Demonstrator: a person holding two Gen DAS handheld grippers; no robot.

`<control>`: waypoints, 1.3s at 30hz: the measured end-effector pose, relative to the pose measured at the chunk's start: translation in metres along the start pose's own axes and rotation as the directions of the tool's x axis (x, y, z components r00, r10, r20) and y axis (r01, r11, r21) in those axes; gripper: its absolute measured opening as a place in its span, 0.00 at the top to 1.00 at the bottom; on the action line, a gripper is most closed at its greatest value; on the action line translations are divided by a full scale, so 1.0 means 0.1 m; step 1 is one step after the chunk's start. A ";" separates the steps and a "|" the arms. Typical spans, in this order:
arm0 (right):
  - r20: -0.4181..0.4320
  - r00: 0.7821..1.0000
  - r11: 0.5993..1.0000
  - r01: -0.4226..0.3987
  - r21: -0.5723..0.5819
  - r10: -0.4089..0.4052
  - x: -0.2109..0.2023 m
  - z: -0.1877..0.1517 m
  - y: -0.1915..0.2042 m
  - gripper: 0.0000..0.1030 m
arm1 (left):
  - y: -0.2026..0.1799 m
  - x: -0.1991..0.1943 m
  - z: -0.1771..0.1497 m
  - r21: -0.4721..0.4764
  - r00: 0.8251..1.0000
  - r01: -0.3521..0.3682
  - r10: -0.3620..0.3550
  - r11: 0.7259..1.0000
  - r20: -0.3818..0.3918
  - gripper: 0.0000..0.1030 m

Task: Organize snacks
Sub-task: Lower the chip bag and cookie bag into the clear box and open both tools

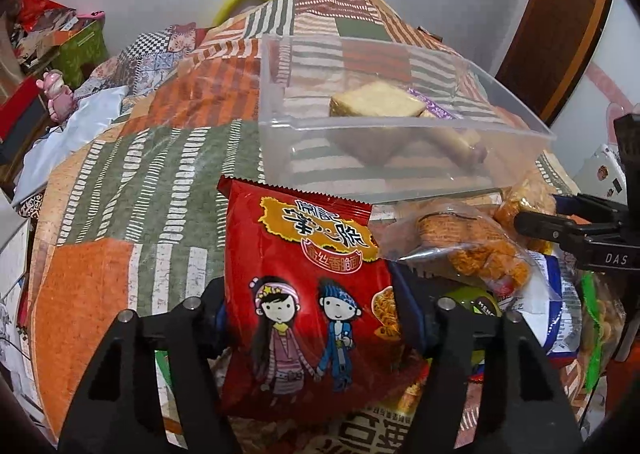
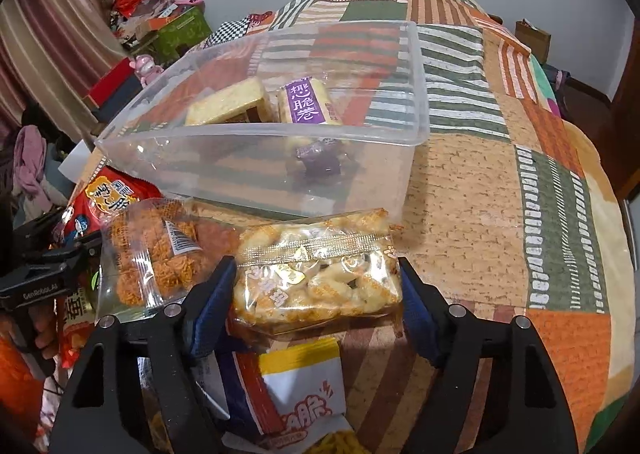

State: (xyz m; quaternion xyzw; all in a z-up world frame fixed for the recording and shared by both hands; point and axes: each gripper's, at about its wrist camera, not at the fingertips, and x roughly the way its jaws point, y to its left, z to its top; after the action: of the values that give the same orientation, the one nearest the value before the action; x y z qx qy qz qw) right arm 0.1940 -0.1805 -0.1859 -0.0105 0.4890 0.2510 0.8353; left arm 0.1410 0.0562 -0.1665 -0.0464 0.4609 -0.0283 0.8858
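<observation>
My left gripper (image 1: 310, 318) is shut on a red noodle-snack packet (image 1: 304, 286) with two cartoon children, held just in front of a clear plastic box (image 1: 400, 186). My right gripper (image 2: 316, 294) is shut on a clear packet of pale puffed snacks (image 2: 316, 274), held in front of the same box (image 2: 256, 174). Inside the box lie a slice of cake (image 2: 228, 102) and a purple-labelled roll packet (image 2: 306, 104). The right gripper's side shows in the left wrist view (image 1: 580, 230). The red packet also shows in the right wrist view (image 2: 108, 198).
A clear bag of orange fried pieces (image 2: 156, 258) lies left of my right gripper. Below lie more packets, one white and yellow (image 2: 300, 386). Everything rests on a patchwork quilt (image 2: 480, 190). Boxes and clutter (image 1: 60, 46) stand at the far left.
</observation>
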 end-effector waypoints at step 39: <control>0.227 0.974 0.998 0.005 -0.056 0.008 -0.49 0.75 0.20 0.29 | 0.00 -0.34 0.90 -0.023 0.982 0.036 -0.031 0.999 0.189 0.39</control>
State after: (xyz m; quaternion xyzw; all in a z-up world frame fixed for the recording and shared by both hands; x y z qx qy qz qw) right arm 0.2271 -0.1632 -0.1017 -0.0046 0.3830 0.2647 0.8850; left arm 0.1956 0.0648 -0.0876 -0.0684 0.3745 -0.0326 0.9241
